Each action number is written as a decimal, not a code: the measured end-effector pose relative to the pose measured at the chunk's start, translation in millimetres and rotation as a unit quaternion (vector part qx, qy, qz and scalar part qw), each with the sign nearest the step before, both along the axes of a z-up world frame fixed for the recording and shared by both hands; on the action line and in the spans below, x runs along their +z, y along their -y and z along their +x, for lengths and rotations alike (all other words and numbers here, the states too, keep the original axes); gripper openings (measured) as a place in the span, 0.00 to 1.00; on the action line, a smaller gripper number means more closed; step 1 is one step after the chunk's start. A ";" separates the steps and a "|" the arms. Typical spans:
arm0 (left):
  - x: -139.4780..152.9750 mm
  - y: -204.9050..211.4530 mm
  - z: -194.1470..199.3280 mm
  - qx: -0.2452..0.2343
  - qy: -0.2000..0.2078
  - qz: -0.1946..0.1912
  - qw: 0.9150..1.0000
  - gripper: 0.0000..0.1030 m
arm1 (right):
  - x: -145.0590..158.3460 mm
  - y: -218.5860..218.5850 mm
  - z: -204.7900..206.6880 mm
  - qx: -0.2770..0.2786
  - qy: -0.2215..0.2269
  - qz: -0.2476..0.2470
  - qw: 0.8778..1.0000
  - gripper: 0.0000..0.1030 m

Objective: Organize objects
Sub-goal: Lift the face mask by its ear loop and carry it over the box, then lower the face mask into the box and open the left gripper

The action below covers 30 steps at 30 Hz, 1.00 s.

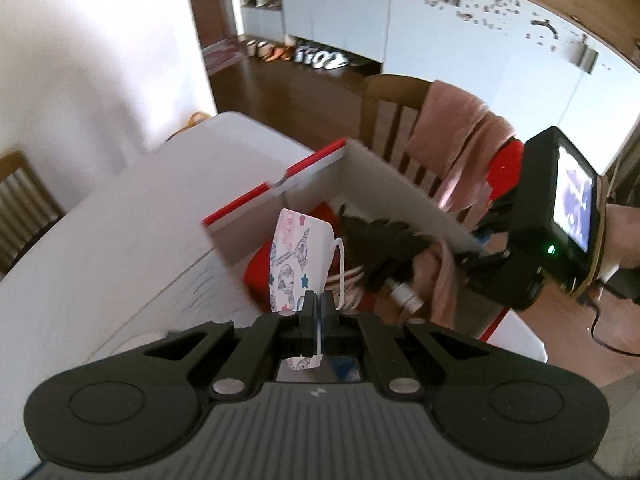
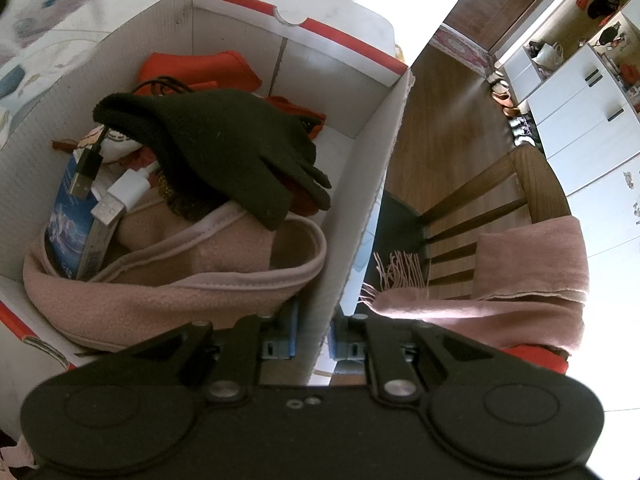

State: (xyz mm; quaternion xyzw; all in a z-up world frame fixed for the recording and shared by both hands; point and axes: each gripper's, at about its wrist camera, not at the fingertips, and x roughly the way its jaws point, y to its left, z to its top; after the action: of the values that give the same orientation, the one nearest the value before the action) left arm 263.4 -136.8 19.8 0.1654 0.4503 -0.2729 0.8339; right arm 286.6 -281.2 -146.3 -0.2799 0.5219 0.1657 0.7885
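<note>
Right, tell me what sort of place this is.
Most likely a home, a dining area near the entrance: shoes lined up on the wood floor by white cupboards, and a wooden dining chair with a pink scarf draped over it beside the table.

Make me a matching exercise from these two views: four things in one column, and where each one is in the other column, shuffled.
Things:
1. face mask
2. black glove
3. pink scarf
4. box wall

Places:
A. draped over the wooden chair
B. pinched in the left claw
C. between the right claw's fingers
D. on top of the pile inside the box

Pairs: 1-B, 2-D, 3-A, 4-C
</note>
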 end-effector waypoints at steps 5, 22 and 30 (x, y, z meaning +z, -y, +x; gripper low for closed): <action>-12.7 30.2 7.1 -0.022 0.001 0.014 1.000 0.00 | 0.5 -1.0 0.4 0.000 0.001 0.001 1.000 0.12; -67.3 66.2 38.0 -0.013 -0.026 0.062 0.998 0.00 | 1.5 -5.5 0.0 0.002 0.002 0.004 1.000 0.12; -79.8 66.6 42.3 -0.008 -0.040 0.065 0.997 0.00 | 1.2 -9.0 1.3 0.002 0.001 0.005 1.000 0.12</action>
State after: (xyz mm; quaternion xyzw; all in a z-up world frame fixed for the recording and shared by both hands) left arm 305.7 -203.4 -60.0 0.2119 0.4987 -0.2564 0.8004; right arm 287.9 -272.2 -145.1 -0.2774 0.5196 0.1699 0.7901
